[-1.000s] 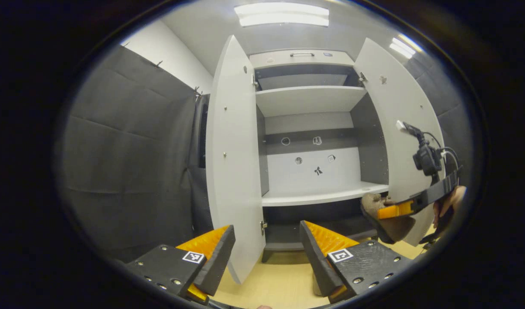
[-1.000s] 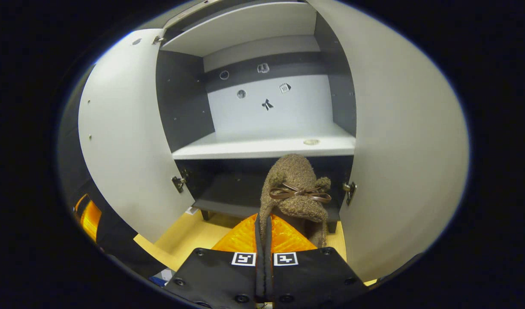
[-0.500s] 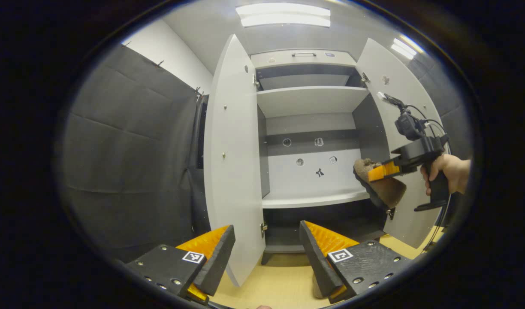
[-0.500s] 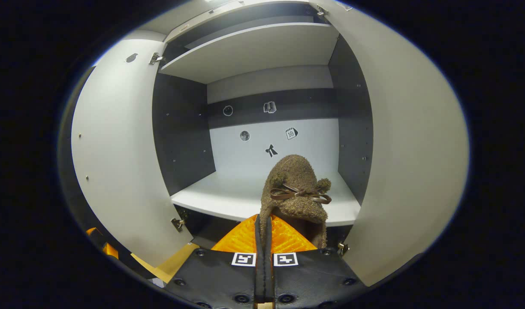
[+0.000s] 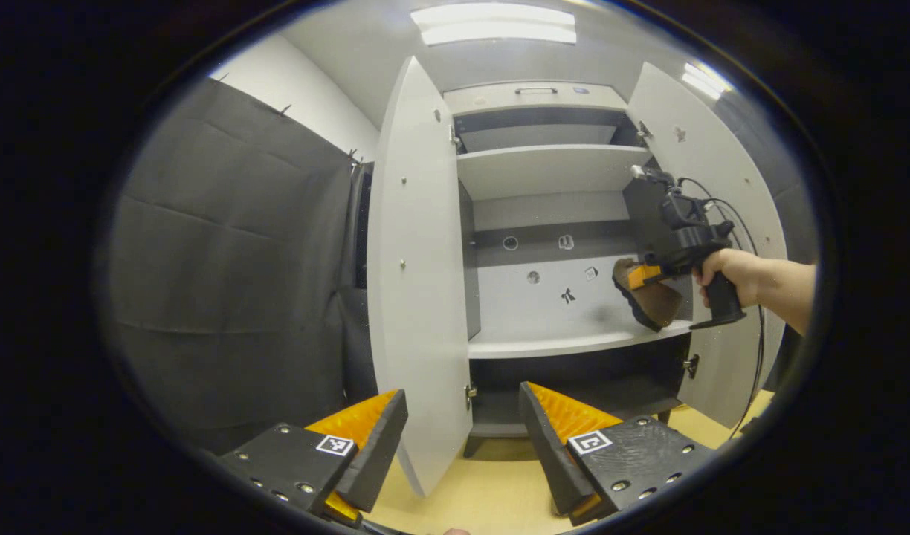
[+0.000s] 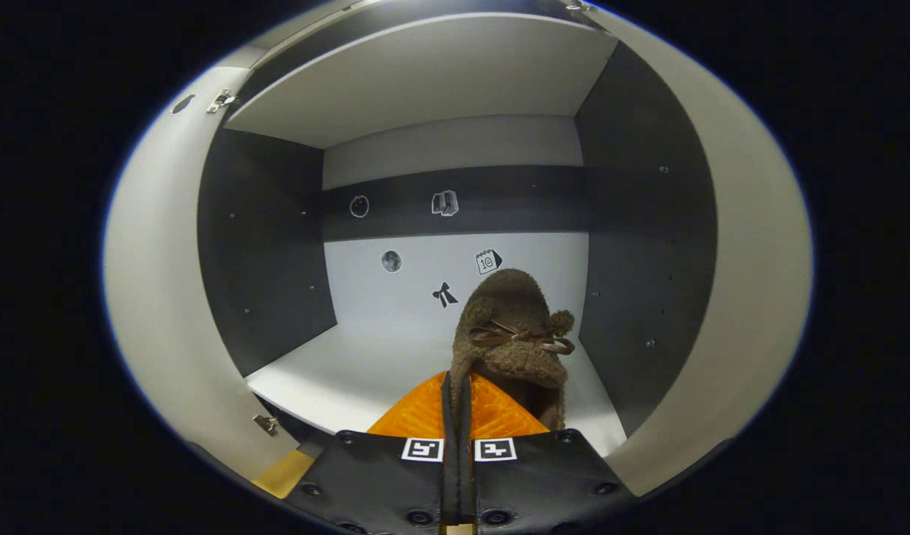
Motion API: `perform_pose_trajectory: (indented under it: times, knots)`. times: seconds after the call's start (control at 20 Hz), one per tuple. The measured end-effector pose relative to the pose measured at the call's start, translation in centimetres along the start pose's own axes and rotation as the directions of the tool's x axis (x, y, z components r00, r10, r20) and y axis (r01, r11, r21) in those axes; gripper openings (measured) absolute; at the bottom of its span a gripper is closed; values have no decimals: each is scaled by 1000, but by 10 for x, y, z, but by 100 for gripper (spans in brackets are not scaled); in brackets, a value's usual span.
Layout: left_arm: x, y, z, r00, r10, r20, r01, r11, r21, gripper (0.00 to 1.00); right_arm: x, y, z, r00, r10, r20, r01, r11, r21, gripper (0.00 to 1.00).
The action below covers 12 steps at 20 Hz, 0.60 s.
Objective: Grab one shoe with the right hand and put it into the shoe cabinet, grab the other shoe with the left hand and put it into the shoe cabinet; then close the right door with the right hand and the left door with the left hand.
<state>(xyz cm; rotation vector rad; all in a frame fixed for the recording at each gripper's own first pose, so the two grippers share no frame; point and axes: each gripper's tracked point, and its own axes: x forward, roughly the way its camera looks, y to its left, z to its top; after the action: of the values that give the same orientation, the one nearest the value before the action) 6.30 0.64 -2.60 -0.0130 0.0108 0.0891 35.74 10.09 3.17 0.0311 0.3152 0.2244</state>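
Note:
A fuzzy brown shoe (image 6: 511,331) with a thin bow hangs toe-forward from my right gripper (image 6: 456,390), which is shut on its rim. It hovers above the white middle shelf (image 6: 373,360) inside the shoe cabinet. In the left gripper view that same shoe (image 5: 648,297) and the right gripper (image 5: 639,275), held by a hand, sit just above the middle shelf (image 5: 544,343) at its right side. My left gripper (image 5: 462,431) stands open and low, in front of the left door (image 5: 414,260), holding nothing. Both doors are open; the right door (image 5: 711,171) swings out behind the hand.
The cabinet has an upper shelf (image 5: 544,167) and a dark bottom compartment (image 5: 574,394) above a wooden floor (image 5: 485,490). Small stickers mark the cabinet's back wall (image 6: 455,275). Black padded cloth (image 5: 232,275) hangs to the left of the cabinet.
My right gripper has carried the brown shoe up from near the floor and forward into the cabinet, over the middle shelf. My left gripper has barely moved.

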Motion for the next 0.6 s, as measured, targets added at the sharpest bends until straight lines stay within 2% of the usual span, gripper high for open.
perform_pose_trajectory:
  times: [0.25, 0.35, 0.45, 0.5, 0.55, 0.6]
  knots:
    - [-2, 5, -5, 1000, 14, -19, -14, 1000, 1, 88, 48, -13, -2, 996, -56, -71, 55, 998, -15, 1]
    - [0, 6, -7, 1000, 19, -25, -20, 1000, -1, 88, 58, -12, -6, 994, -57, -94, 55, 998, -19, 2]
    - [0, 7, -9, 999, 22, -31, -22, 1000, -3, 88, 65, -18, -9, 991, -92, -93, 89, 995, -39, 4]
    - [0, 7, -9, 999, 20, -34, -20, 1000, -6, 88, 64, -19, -7, 991, -105, -80, 100, 993, -58, 14]
    - [1, 6, -9, 999, 16, -36, -16, 1000, -8, 88, 61, -15, -3, 993, -100, -64, 96, 993, -68, 18]
    - [1, 4, -11, 999, 9, -40, -9, 1000, -9, 88, 59, -11, -1, 994, -98, -44, 94, 993, -77, 33]
